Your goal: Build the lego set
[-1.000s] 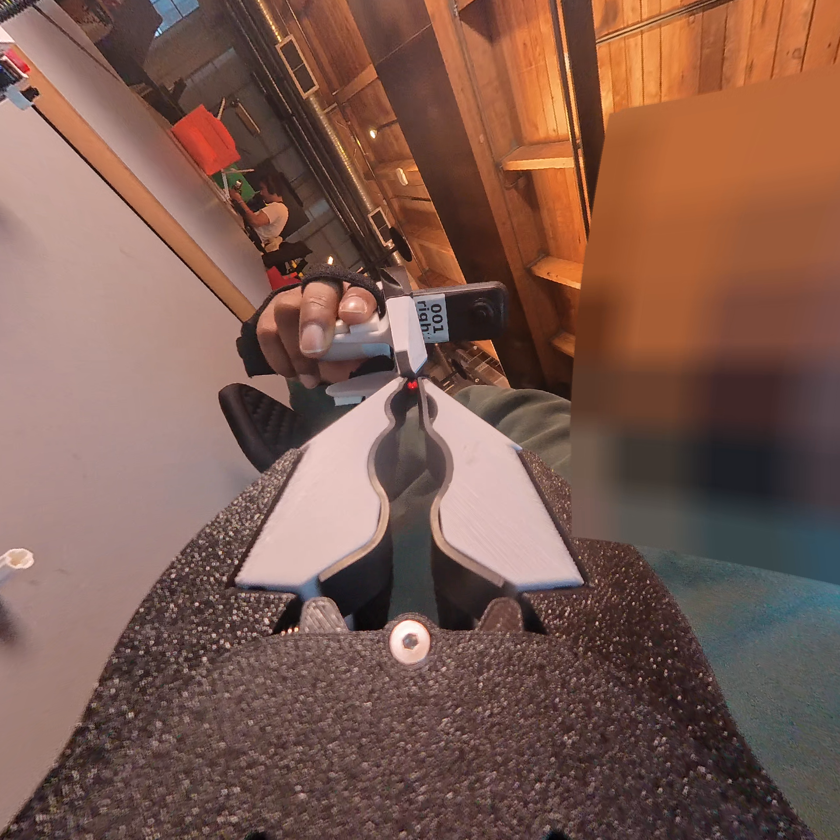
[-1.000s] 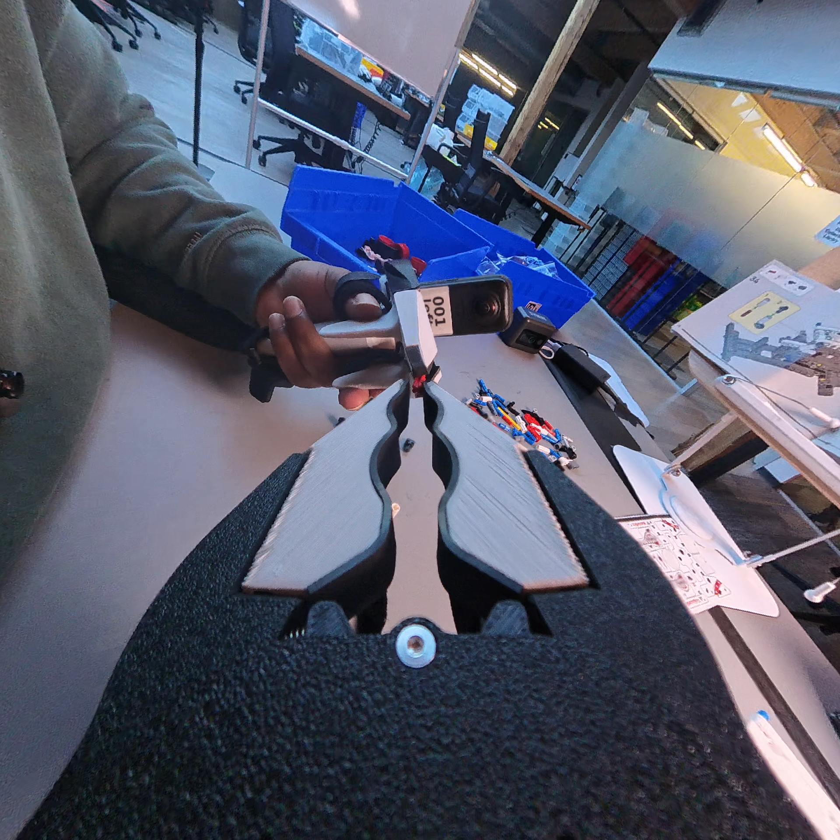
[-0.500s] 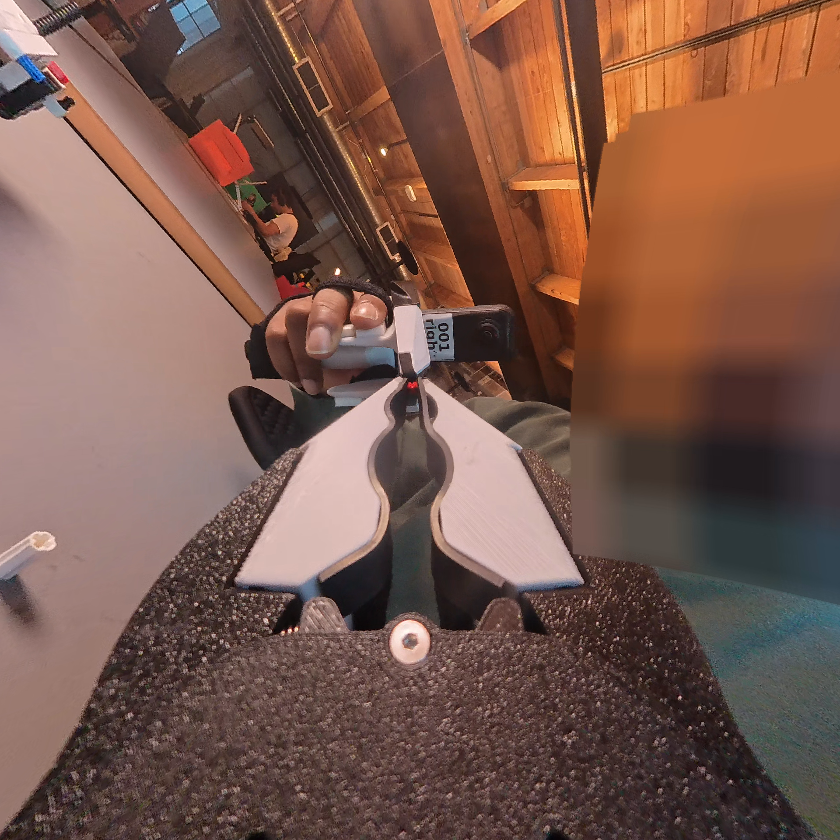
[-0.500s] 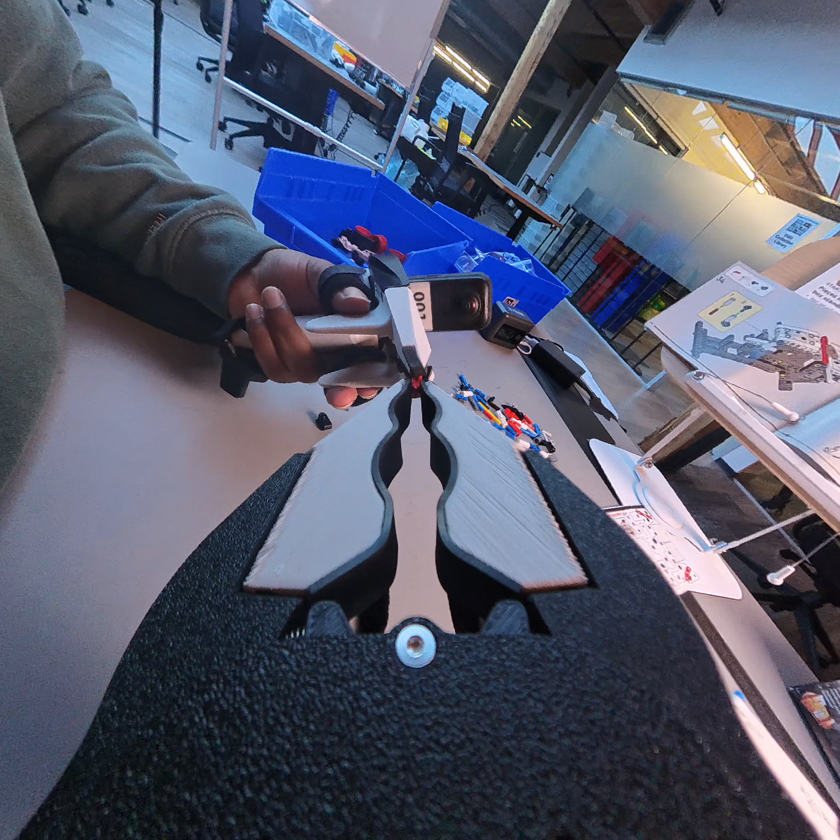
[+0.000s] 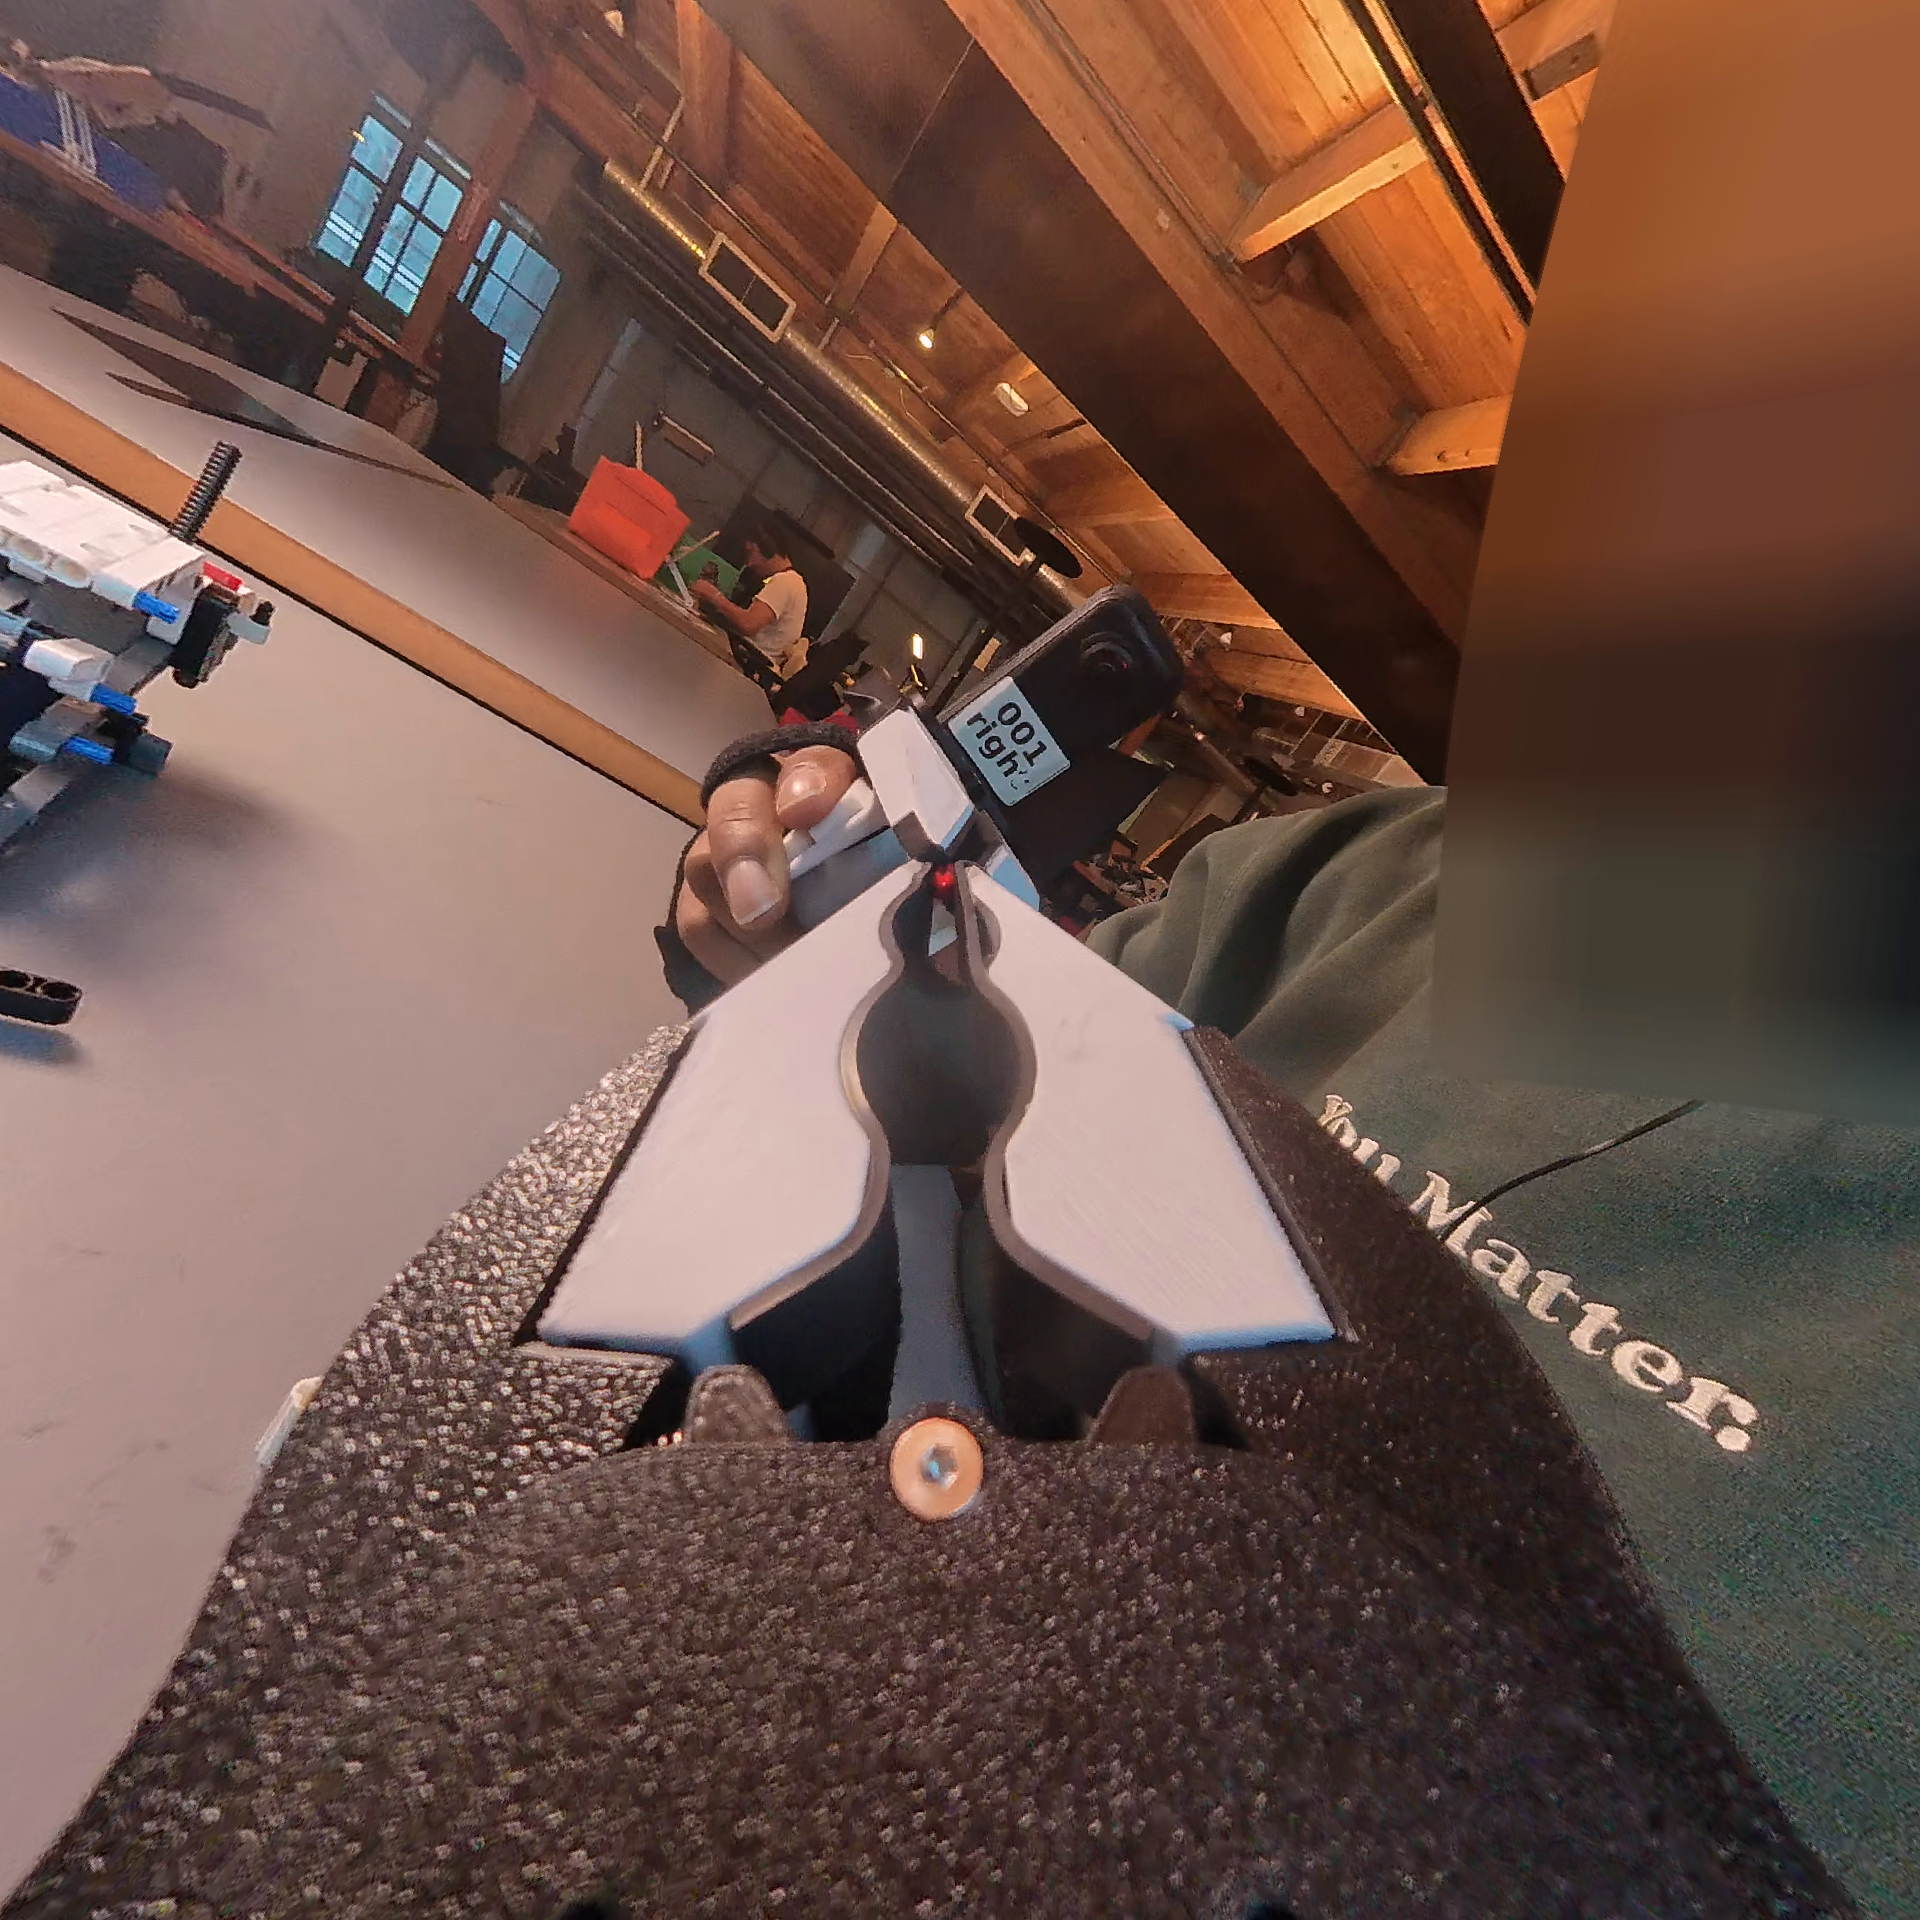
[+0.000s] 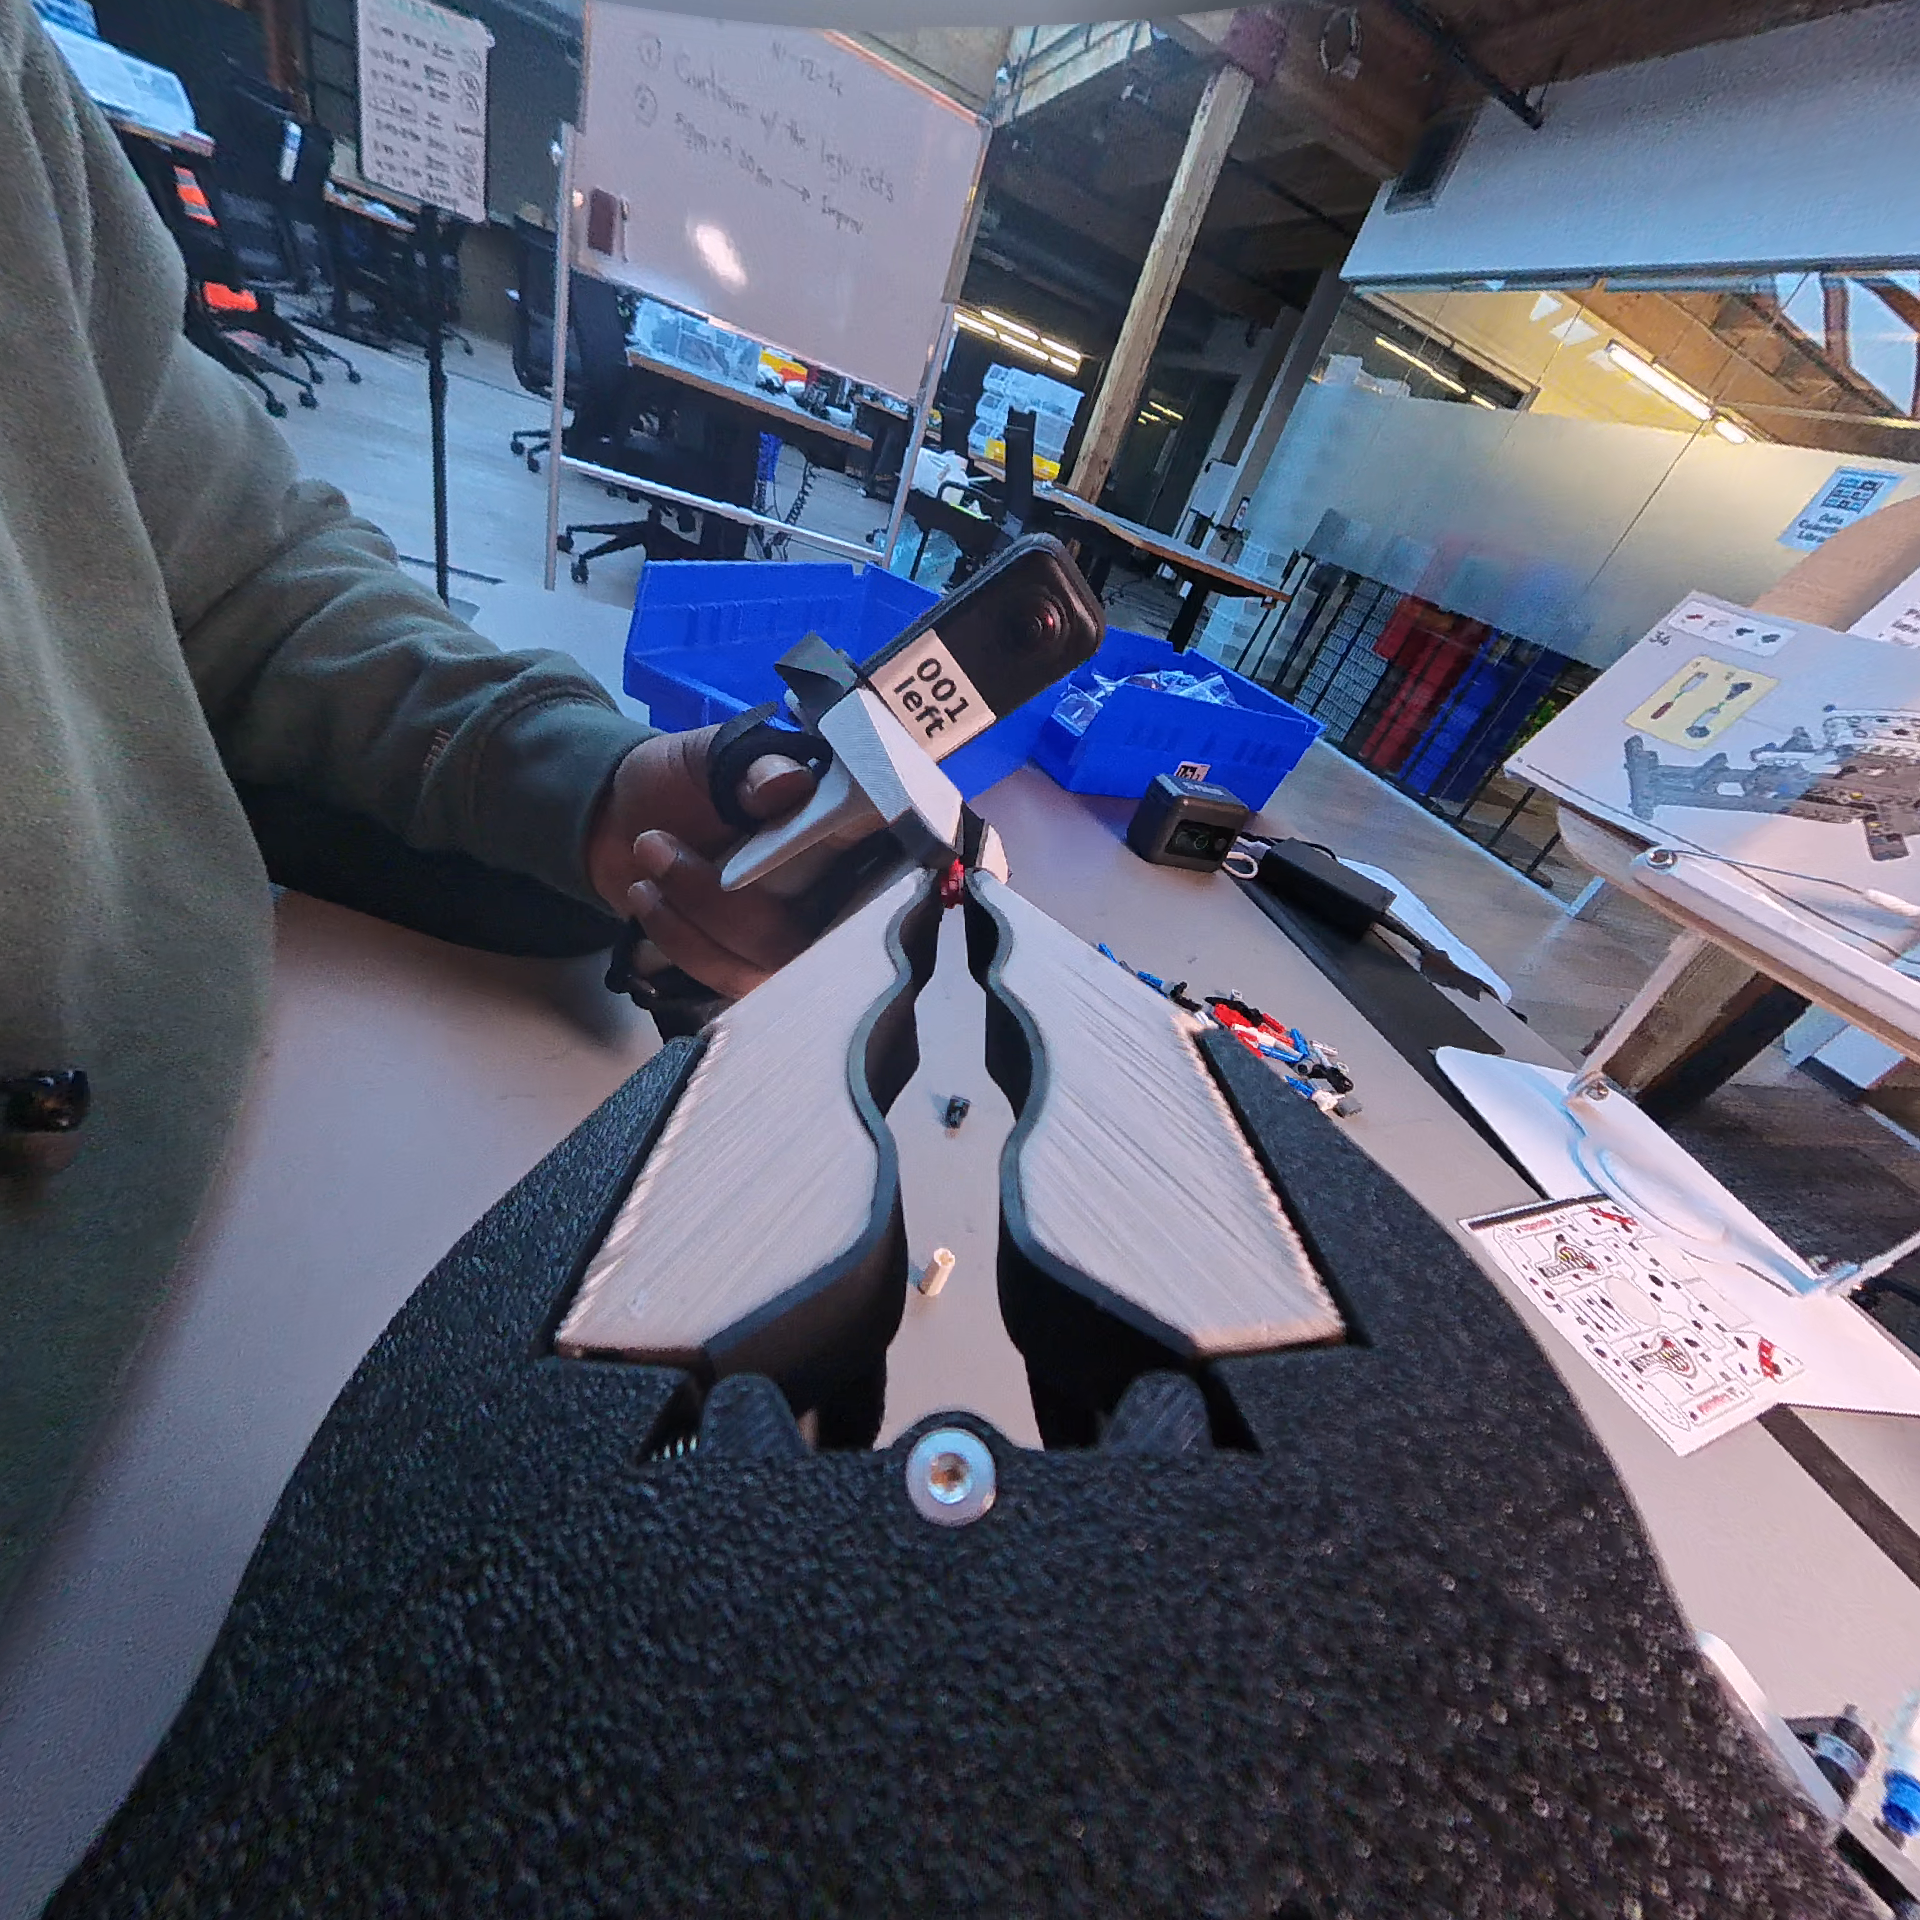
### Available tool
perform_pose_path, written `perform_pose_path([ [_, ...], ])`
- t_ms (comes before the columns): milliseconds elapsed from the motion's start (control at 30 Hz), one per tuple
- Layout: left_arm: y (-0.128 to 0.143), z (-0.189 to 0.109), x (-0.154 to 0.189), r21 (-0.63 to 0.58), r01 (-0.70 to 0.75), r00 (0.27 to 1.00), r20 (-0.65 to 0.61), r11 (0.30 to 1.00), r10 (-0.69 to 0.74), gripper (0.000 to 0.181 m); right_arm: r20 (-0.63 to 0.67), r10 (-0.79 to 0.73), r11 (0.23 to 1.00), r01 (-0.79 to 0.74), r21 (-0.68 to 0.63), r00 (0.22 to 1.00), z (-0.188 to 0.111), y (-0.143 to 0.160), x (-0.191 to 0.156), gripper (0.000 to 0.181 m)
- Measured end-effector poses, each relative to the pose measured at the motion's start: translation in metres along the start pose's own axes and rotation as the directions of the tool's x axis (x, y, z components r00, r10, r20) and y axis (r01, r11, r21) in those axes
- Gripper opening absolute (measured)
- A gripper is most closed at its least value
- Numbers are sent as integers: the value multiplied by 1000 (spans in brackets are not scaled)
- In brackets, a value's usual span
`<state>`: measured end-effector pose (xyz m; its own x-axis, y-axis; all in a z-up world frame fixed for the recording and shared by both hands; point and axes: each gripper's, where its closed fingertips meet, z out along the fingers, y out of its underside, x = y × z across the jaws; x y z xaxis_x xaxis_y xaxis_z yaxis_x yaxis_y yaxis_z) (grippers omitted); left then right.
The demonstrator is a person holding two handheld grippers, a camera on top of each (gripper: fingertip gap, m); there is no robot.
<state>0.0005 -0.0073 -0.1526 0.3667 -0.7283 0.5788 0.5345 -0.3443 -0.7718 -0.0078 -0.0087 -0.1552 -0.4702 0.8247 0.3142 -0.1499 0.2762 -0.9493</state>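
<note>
Left wrist view: the partly built lego model (image 5: 99, 623) sits at the frame's left edge, bare grey table (image 5: 343, 935) between it and my left gripper (image 5: 940, 883), clenched on a small red piece (image 5: 942, 881). Right wrist view: my right gripper (image 6: 951, 883) pinches that piece too; loose lego pieces (image 6: 1257, 1023) lie centre-right.

Both grippers are tilting where they meet tip to tip around the small red piece (image 5: 942, 881): the black camera on the right gripper (image 5: 940, 896) is now slanting up to the right instead of lying level, and the one on the left gripper (image 6: 951, 883) likewise. The left wrist view is swinging to take in the white, grey and blue lego model (image 5: 99, 623) and a black beam (image 5: 36, 992) on the grey table (image 5: 343, 997).
</note>
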Motion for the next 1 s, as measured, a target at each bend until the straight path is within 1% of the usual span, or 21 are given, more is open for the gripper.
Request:
perform_pose_path([
  [67,-1,0,1,11,9,1000,-10,1000,-9,3,-10,-5,1000,5,8,1000,0,-1,0,4],
  [200,-2,0,-3,25,71,997,-12,997,-70,4,-13,9,1000,-9,-1,1000,0,3,3,3],
  [233,-3,-1,-5,27,81,997,-9,996,-81,10,-6,21,1000,-21,-5,1000,0,5,4,3],
  [267,-6,-4,-8,30,80,997,1,996,-80,21,-3,34,999,-34,-9,999,-1,7,6,3],
  [300,-9,-9,-12,25,58,998,31,998,-59,26,-8,46,999,-46,-9,999,-3,8,10,3],
  [333,-10,-16,-21,-2,13,995,94,1000,-13,28,-13,60,998,-60,-9,998,-6,10,15,3],
  [367,-6,-24,-34,-70,-41,981,184,997,53,28,-19,76,997,-76,-15,997,-10,12,21,3],
  [400,3,-34,-50,-174,-88,951,277,981,135,29,-30,90,996,-91,-23,995,-14,16,28,3],
  [433,14,-45,-66,-291,-128,904,358,948,232,29,-43,104,994,-105,-34,994,-18,21,34,3],
  [467,25,-55,-80,-402,-157,848,414,902,332,29,-49,120,991,-123,-49,992,-22,27,39,3],
  [500,35,-63,-90,-498,-167,799,437,851,413,29,-56,135,988,-138,-63,989,-24,33,43,3],
  [533,43,-67,-98,-568,-165,766,441,807,467,29,-57,145,986,-149,-75,988,-26,39,44,3],
  [600,59,-69,-108,-659,-137,739,430,740,519,28,-46,163,980,-168,-111,985,-25,49,43,3],
  [667,72,-68,-115,-719,-118,727,407,685,553,25,-21,162,972,-163,-169,987,-22,61,36,3],
  [733,79,-66,-119,-753,-107,728,385,649,567,21,3,163,961,-158,-228,987,-19,73,29,3],
  [867,88,-59,-124,-788,-99,735,354,608,578,17,27,169,943,-153,-296,985,-15,87,20,4],
  [1000,91,-55,-128,-816,-114,719,326,567,614,7,24,174,936,-158,-314,984,-15,91,21,4],
])
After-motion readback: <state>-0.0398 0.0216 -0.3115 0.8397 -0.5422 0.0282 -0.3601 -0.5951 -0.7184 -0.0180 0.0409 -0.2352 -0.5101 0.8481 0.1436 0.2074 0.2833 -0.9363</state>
